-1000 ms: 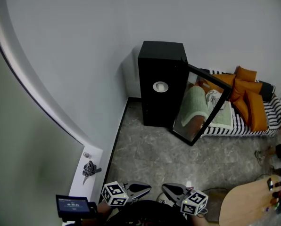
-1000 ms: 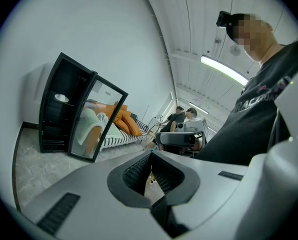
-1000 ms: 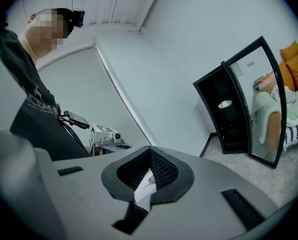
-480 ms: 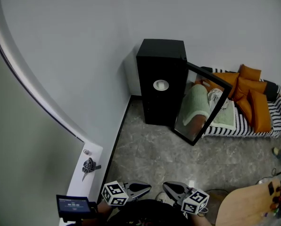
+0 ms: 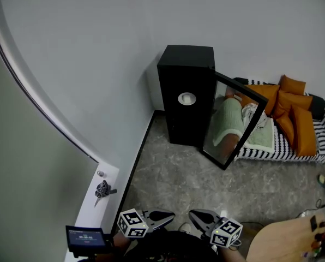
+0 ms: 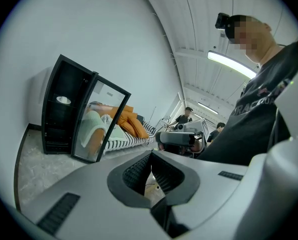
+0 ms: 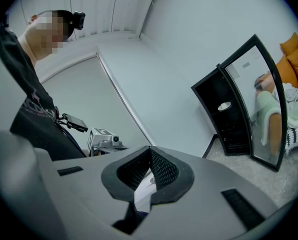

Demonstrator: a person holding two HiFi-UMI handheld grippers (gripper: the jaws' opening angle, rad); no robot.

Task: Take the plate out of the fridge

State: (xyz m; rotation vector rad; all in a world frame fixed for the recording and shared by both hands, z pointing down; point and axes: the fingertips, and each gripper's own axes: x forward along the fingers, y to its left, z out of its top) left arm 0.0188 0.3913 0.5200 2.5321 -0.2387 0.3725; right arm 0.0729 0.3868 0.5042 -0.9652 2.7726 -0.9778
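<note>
plate: small white round plate (image 5: 186,99), shallow; probably light, stiff, slick, breakable
left hand-held gripper (image 5: 169,218): clenched, empty
right hand-held gripper (image 5: 193,217): clenched, empty
plate place: on a mid shelf inside the tall black fridge (image 5: 173,127), well apart from both grippers
door: glass fridge door (image 5: 234,125) swung open
grip: best guess, pinch the near rim and keep it level
</note>
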